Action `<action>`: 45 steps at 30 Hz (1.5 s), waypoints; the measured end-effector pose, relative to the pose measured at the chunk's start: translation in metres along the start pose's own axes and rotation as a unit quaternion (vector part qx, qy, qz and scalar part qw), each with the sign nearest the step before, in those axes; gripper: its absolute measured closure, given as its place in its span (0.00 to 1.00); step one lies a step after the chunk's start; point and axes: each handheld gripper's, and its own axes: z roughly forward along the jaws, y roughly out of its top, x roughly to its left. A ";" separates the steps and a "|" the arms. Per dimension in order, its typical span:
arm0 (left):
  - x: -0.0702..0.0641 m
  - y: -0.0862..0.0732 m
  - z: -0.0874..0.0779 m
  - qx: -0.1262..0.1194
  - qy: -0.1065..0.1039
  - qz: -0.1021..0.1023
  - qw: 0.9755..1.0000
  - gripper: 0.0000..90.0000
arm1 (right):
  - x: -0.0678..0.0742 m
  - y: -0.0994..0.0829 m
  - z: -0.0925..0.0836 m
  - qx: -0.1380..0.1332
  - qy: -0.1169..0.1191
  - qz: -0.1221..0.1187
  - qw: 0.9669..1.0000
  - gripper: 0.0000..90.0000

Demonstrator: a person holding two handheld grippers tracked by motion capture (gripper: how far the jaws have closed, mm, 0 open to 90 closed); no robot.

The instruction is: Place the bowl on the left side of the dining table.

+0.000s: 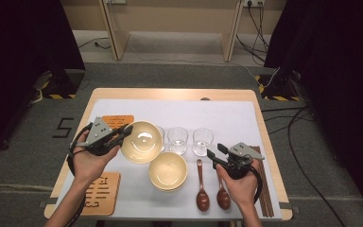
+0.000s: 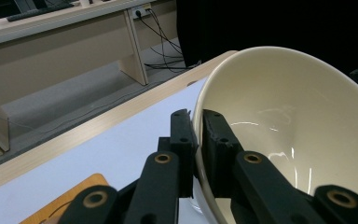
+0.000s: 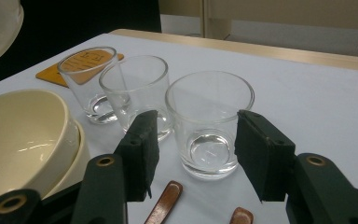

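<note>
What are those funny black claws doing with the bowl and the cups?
A person holds a claw in each hand at a white-covered table. The left claw pinches the rim of a glossy cream bowl and holds it tilted above the table. The right claw is open, aimed at the nearest of three clear drinking glasses without touching it. More cream bowls sit stacked nearby, with two brown wooden spoons lying beside them.

On the surface (image 1: 123, 198), three glasses (image 1: 177, 140) stand in a row behind a stack of bowls (image 1: 168, 171). Two spoons (image 1: 202, 194) lie side by side right of the stack, chopsticks (image 1: 263, 189) at the right edge. Left hand-held gripper (image 1: 125, 130) holds a tilted bowl (image 1: 142, 142) left of the glasses. One coaster (image 1: 118, 120) lies behind it, another (image 1: 101, 193) front-left.
</note>
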 end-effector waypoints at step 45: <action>0.038 -0.003 0.009 0.006 0.045 -0.010 0.999 0.92 | -0.001 0.000 0.000 -0.002 -0.001 -0.002 1.000 0.55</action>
